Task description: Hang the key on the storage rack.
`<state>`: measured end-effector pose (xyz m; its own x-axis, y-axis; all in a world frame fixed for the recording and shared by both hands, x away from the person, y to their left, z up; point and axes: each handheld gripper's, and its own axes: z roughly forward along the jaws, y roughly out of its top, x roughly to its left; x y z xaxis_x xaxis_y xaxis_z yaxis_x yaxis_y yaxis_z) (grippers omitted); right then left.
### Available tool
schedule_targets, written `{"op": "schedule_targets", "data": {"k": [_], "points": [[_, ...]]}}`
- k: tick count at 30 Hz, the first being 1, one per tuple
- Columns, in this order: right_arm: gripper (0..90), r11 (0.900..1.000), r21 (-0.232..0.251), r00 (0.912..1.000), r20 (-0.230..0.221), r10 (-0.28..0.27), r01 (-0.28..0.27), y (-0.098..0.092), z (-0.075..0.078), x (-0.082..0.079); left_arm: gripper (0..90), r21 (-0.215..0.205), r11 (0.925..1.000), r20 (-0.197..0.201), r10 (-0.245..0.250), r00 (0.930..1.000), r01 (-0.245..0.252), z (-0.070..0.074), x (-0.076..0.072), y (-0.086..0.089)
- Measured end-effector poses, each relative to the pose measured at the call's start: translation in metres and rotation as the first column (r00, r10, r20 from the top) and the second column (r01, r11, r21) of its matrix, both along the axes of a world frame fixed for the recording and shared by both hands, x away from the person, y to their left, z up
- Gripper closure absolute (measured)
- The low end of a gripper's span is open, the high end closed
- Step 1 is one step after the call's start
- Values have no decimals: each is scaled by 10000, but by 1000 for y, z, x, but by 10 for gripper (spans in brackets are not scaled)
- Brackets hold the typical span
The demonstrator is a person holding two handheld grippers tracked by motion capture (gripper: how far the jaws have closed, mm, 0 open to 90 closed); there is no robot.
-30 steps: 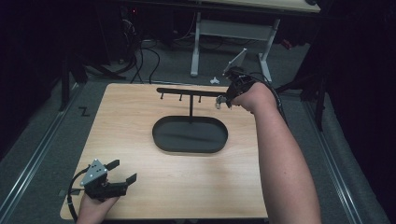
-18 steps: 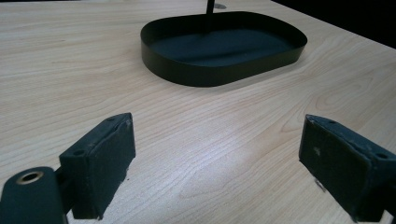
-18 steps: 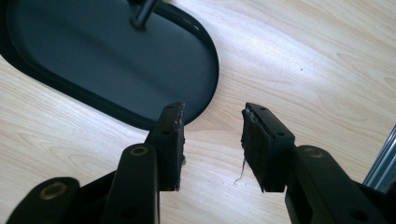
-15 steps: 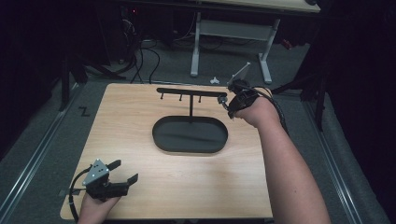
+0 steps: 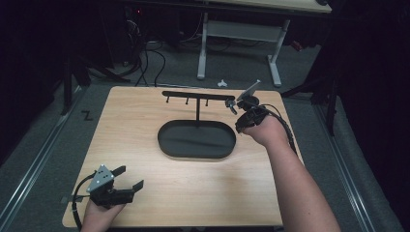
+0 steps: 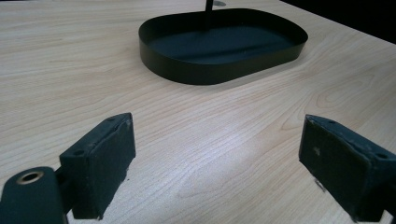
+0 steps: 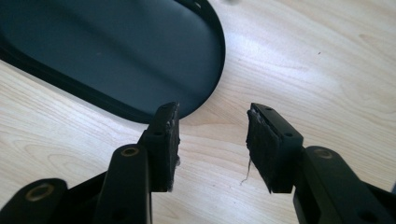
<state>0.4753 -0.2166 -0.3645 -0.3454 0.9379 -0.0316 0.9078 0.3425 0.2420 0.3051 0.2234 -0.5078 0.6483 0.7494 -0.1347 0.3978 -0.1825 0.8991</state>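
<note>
Tray lay just ahead-left of my right claw. Its jaws, just opening, held nothing. My left claw gaped wide over desk.

Wide-apart black padded left gripper low over pale wooden tabletop, short of shallow black oval metal tray.

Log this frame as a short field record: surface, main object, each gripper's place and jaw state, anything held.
surface: wooden table
main object: black oval tray with a T-shaped hook stand rising from it
left gripper: near the table's front left corner, jaws wide apart, nothing between them
right gripper: by the tray's right end, jaws have just been opening, nothing between them
held: nothing
</note>
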Motion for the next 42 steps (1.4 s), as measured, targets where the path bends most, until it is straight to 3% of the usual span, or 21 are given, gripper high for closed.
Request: {"op": "schedule_targets", "data": {"k": [8, 12, 15, 18, 21, 24, 27, 28, 29, 30, 32, 37, 39, 41, 42], "points": [[519, 9998, 169, 9989, 461, 75, -83, -5, -33, -21, 114, 61, 10000, -67, -45, 10000, 45, -1, 1, -2], [508, 9998, 188, 9960, 889, 66, -83, -9, -58, -41, 114, 86, 10000, -69, -46, 10000, 46, -1, 0, -2], [504, 9997, 190, 9943, 1061, 106, -126, -11, -68, -51, 114, 118, 9999, -73, -29, 10000, 30, -2, 1, -2], [499, 9994, 303, 9886, 1498, 134, -181, -14, -81, -67, 114, 169, 9999, -112, -23, 9999, 25, -2, 1, -3], [490, 9986, 490, 9761, 2173, 110, -221, -19, -96, -91, 114, 217, 9998, -124, -11, 9999, 14, -3, 1, -4], [482, 9968, 783, 9707, 2401, -41, -152, -23, -103, -103, 115, 284, 9996, -154, -17, 9999, 21, -4, 1, -5], [472, 9961, 881, 9545, 2976, -216, -49, -30, -115, -121, 114, 281, 9996, -171, 64, 9998, -59, -4, 2, -5], [456, 9934, 1139, 9428, 3295, -503, 131, -35, -123, -132, 114, 301, 9995, -174, 85, 9998, -80, -5, 3, -4], [447, 9919, 1245, 9367, 3440, -657, 238, -38, -127, -138, 114, 330, 9994, -219, 106, 9997, -99, -5, 3, -4], [447, 9919, 1245, 9367, 3440, -657, 238, -38, -127, -138, 115, 330, 9994, -219, 106, 9997, -99, -5, 3, -4], [429, 9924, 1198, 9229, 3780, -730, 294, -41, -134, -149, 114, 359, 9993, -234, 120, 9997, -112, -6, 4, -4], [384, 9916, 1259, 8775, 4720, -852, 285, -45, -148, -172, 114, 431, 9989, -246, 219, 9995, -208, -8, 5, -5], [346, 9926, 1208, 8562, 5116, -719, 112, -46, -152, -181, 114, 657, 9975, -228, 281, 9993, -266, -8, 5, -3], [261, 9917, 1275, 8417, 5370, -568, -145, -47, -155, -183, 113, 582, 9969, -148, 540, 9984, -530, -6, 4, 2], [261, 9917, 1275, 8417, 5370, -568, -145, -47, -155, -183, 113, 439, 9970, -179, 643, 9978, -635, -6, 4, 5]]}}
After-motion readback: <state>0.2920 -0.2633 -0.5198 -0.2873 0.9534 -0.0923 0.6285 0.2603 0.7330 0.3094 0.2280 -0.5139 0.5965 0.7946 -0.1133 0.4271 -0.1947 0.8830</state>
